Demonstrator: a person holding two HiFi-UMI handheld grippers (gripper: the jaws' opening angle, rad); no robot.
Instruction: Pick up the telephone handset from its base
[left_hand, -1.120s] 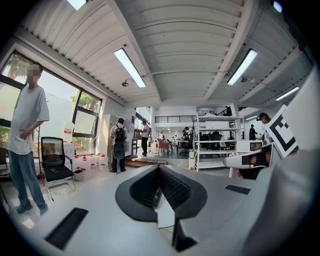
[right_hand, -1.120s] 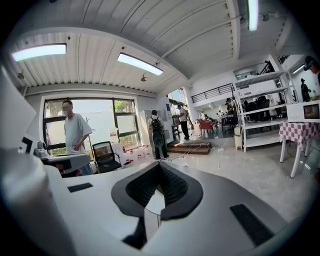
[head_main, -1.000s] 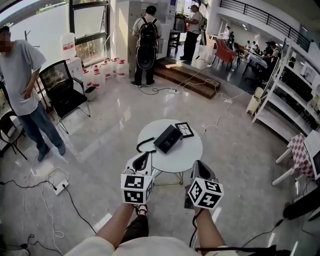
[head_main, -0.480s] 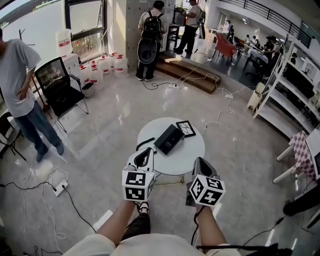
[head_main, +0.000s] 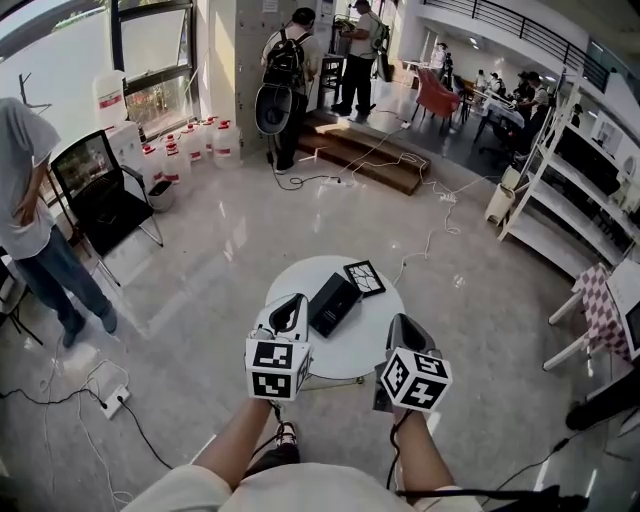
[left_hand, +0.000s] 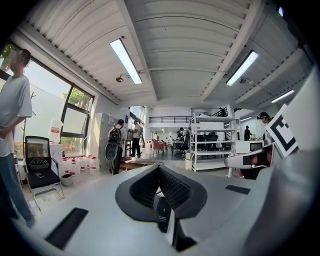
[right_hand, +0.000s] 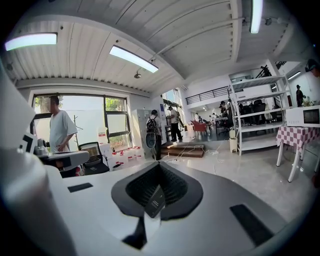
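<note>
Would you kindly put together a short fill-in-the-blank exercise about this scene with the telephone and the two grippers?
1. The black telephone lies on a ___ white table.
2. The left gripper and the right gripper are both shut and hold ___.
3. In the background, a person facing away wears a black ___.
Missing words: round; nothing; backpack.

Both the left gripper (head_main: 287, 314) and right gripper (head_main: 404, 332) have drawn closer to the round table (head_main: 360, 330).
</note>
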